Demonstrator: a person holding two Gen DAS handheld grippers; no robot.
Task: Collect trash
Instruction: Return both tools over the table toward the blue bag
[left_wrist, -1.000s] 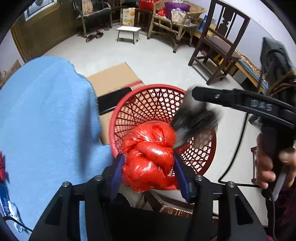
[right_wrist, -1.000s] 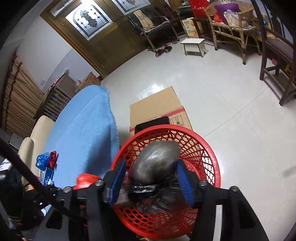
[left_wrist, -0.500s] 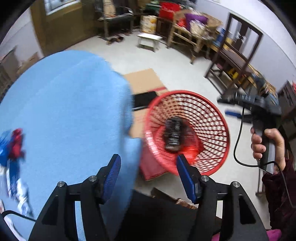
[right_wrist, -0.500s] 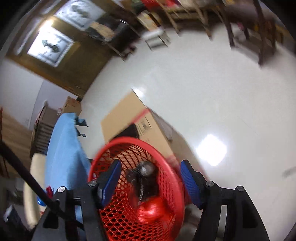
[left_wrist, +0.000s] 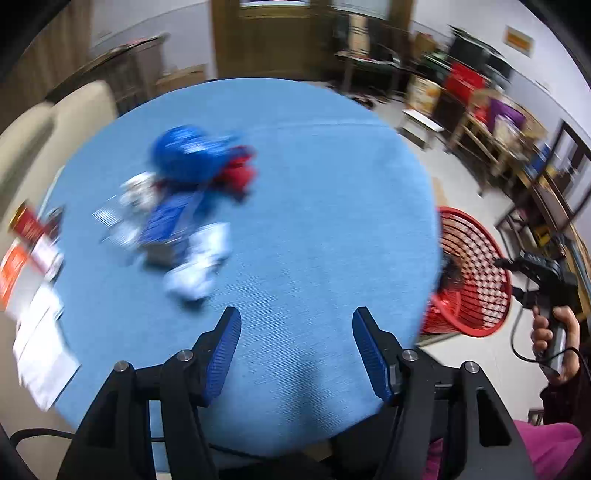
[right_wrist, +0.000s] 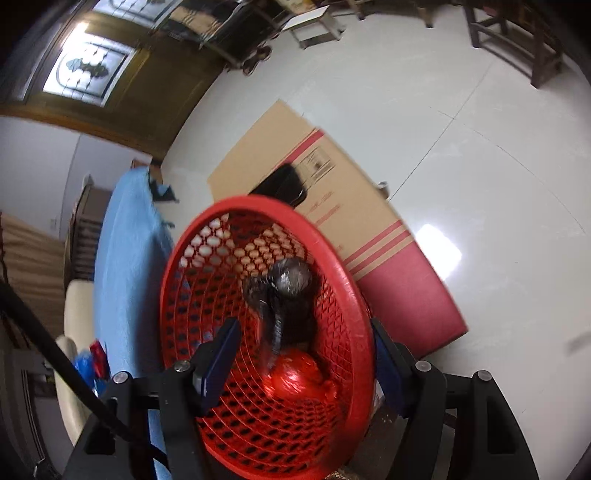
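Note:
A red mesh basket (right_wrist: 343, 288) stands on the floor beside the blue-clothed round table (left_wrist: 314, 206). Inside it lie a black trash bag (right_wrist: 291, 284) and a red trash bag (right_wrist: 295, 380). My right gripper (right_wrist: 303, 362) is open and empty above the basket. My left gripper (left_wrist: 295, 350) is open and empty over the table's near edge. A blurred pile of blue, red and white wrappers (left_wrist: 184, 206) lies on the table's left half. The basket (left_wrist: 476, 273) also shows right of the table in the left wrist view.
A flattened cardboard box (right_wrist: 314, 177) lies on the white floor behind the basket. Papers and red-and-white packets (left_wrist: 33, 266) sit at the table's left edge. A beige sofa (left_wrist: 44, 125) is behind the table; wooden chairs and shelves (left_wrist: 491, 125) line the far wall.
Both grippers opened and dropped the red and black bags into the basket. My left gripper then swung left, over the table. My right gripper stays above the basket.

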